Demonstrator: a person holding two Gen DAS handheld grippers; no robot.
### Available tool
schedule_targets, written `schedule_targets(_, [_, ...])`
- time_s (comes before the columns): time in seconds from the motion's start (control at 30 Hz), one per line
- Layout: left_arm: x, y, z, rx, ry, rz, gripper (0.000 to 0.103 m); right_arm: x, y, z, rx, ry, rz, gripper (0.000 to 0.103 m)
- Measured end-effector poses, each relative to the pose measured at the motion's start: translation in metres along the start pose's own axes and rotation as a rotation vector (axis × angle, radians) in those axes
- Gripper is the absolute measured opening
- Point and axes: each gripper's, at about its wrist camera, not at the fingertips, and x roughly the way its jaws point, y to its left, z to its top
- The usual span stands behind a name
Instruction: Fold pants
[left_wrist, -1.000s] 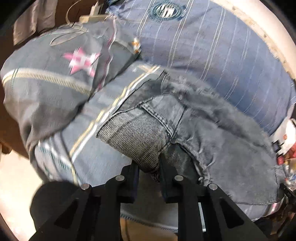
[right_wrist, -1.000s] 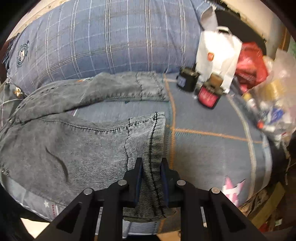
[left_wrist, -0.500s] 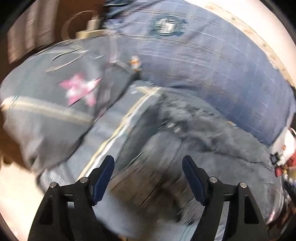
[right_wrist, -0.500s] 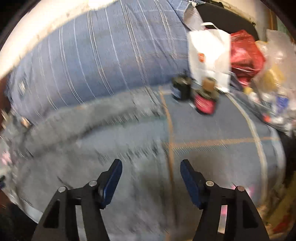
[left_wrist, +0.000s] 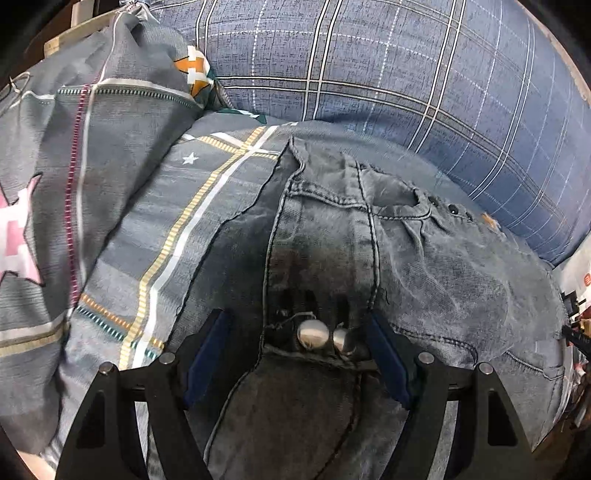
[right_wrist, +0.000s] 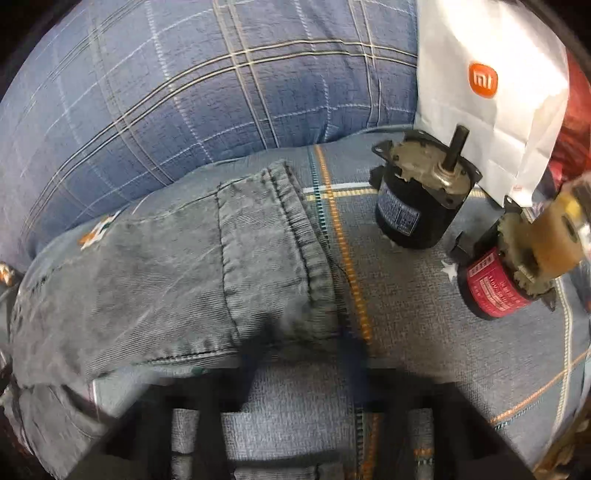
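While my left gripper (left_wrist: 299, 354) stands wide apart over the faded grey denim pants' (left_wrist: 424, 266) two metal waist buttons (left_wrist: 313, 333), it grips nothing. My blurred right gripper (right_wrist: 303, 354) is closing at the hem; whether it pinches cloth, I cannot tell.

Only one sign reads clearly: the "mi" logo (right_wrist: 482, 79), white letters on an orange rounded square, printed on the white paper bag (right_wrist: 491, 92) standing far ahead and to the right of the right gripper (right_wrist: 306, 365). Below the bag, the black motor (right_wrist: 410, 218) carries a blue label (right_wrist: 400, 214) with lines of print too small to read. Further right, the red motor (right_wrist: 495, 288) has a red label (right_wrist: 491, 284) with white lettering, also illegible. In the left wrist view, a white object (left_wrist: 578, 284) at the far right edge shows a small orange mark that cannot be made out.
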Motion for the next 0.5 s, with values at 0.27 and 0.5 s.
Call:
schedule_targets(0.27, [-0.001,0.012,0.018,-0.022,0.005,0.024,0.076,-0.005,0.003,-0.034,-0.127,0.100,-0.111,0.039])
schedule_targets(0.5, [0.002,0.017,0.059,-0.017,-0.029,-0.033,0.076,-0.056,-0.004,0.008,0.004,-0.148,0.021,0.077])
